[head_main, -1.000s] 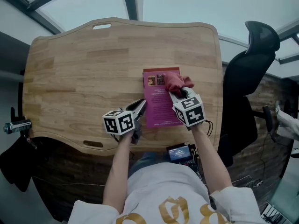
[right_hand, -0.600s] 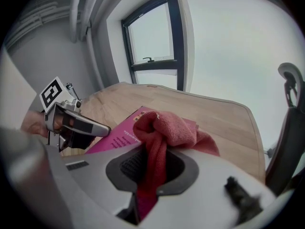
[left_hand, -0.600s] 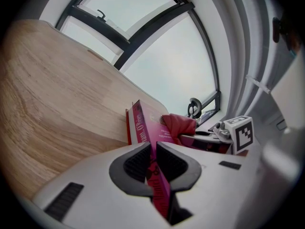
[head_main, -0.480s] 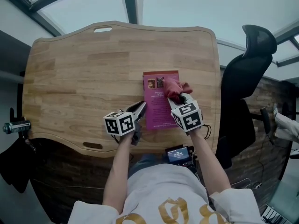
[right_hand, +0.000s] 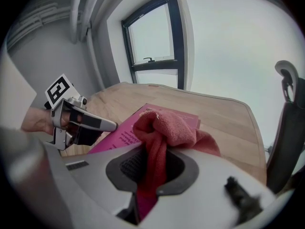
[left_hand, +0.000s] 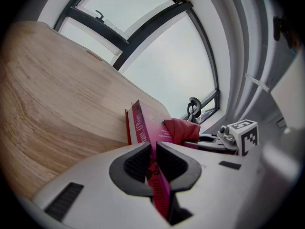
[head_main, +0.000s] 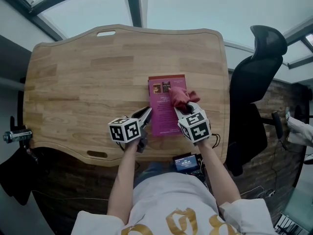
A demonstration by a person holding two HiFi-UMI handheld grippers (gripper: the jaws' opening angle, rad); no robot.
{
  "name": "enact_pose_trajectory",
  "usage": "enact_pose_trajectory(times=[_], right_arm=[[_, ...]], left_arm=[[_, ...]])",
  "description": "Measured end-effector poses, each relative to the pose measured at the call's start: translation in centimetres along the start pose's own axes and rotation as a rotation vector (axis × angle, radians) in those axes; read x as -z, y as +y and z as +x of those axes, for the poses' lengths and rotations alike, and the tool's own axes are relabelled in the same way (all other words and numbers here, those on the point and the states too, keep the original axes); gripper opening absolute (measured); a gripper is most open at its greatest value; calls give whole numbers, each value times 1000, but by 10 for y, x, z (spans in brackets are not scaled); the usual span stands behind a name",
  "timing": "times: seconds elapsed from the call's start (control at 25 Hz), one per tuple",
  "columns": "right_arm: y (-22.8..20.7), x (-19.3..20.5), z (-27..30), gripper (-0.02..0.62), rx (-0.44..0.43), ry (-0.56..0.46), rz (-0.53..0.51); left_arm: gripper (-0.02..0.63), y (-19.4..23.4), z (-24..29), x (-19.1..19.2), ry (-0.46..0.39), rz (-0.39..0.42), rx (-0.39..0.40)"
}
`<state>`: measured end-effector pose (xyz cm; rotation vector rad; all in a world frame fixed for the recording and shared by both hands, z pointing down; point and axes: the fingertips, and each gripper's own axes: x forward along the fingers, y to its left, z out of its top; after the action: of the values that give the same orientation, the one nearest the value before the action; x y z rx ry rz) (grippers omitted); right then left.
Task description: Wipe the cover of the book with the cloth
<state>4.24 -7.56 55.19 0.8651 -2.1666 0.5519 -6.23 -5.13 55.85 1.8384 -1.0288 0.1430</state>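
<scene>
Evidently the left gripper [left_hand: 153, 149] pinches the thin magenta book [head_main: 161, 111] at its 8 o'clock edge, steadying it for the bunched red cloth [head_main: 182, 97] clenched in the right gripper [right_hand: 150, 161].

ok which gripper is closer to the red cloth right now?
Right. The right gripper is shut on the red cloth, which is bunched on the pink book's cover. The left gripper is shut on the book's left edge, apart from the cloth.
</scene>
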Motion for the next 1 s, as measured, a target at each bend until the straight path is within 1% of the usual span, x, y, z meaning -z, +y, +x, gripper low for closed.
enact_pose_trajectory(times=[0.68, 1.0], right_arm=[[18, 19, -14, 58, -9, -1, 1], [29, 29, -21, 58, -39, 3, 23]], left_arm=[[48, 0, 0, 0, 10, 20, 5], [48, -1, 0, 0, 9, 27, 6]])
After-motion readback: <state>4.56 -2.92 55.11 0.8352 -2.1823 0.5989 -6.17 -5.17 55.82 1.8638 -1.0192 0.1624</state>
